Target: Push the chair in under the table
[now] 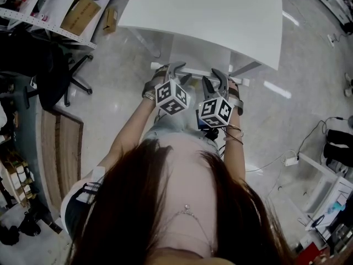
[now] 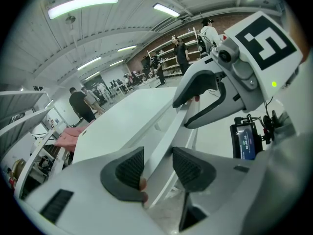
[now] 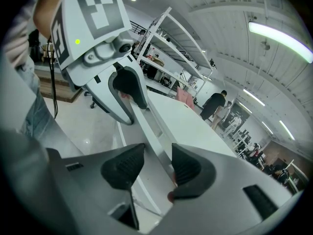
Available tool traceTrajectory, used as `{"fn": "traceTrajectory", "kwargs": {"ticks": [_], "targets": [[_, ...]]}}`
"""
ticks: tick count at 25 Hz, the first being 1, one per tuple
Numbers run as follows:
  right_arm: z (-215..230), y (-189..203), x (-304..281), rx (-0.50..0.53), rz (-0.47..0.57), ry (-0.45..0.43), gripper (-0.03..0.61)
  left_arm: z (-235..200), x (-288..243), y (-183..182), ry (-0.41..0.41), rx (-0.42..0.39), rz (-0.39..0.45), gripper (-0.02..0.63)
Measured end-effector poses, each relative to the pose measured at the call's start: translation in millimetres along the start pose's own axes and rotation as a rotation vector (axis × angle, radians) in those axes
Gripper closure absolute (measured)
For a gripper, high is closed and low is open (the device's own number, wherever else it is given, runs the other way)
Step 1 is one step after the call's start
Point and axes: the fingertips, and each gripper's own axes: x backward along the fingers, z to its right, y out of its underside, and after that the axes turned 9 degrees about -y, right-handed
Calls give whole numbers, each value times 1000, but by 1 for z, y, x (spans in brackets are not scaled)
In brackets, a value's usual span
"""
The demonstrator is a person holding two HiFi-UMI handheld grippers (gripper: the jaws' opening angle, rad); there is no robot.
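A white chair stands in front of the white table (image 1: 204,15), and its top back rail (image 1: 196,72) runs level just short of the table's near edge. My left gripper (image 1: 175,70) is shut on the rail's left part; in the left gripper view the rail (image 2: 164,136) fills the gap between the pads of that gripper (image 2: 159,163). My right gripper (image 1: 218,80) is shut on the rail's right part, and the right gripper view shows the rail (image 3: 154,129) between the pads of that gripper (image 3: 159,163). The chair's seat is hidden under my arms.
A black office chair (image 1: 60,76) and a wooden board (image 1: 60,148) stand at the left. Shelving with a cardboard box (image 1: 80,12) is at the far left. Cables and a power strip (image 1: 290,160) lie on the floor at the right, near a white rack (image 1: 325,175).
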Motion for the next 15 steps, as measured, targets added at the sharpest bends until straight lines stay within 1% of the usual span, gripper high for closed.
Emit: {"fn": "traceTrajectory", "kwargs": {"ticks": [15], "targets": [[25,-7,-22,-6,-8,-17,396,-25,-23,-5,15,8,-10,428]]}}
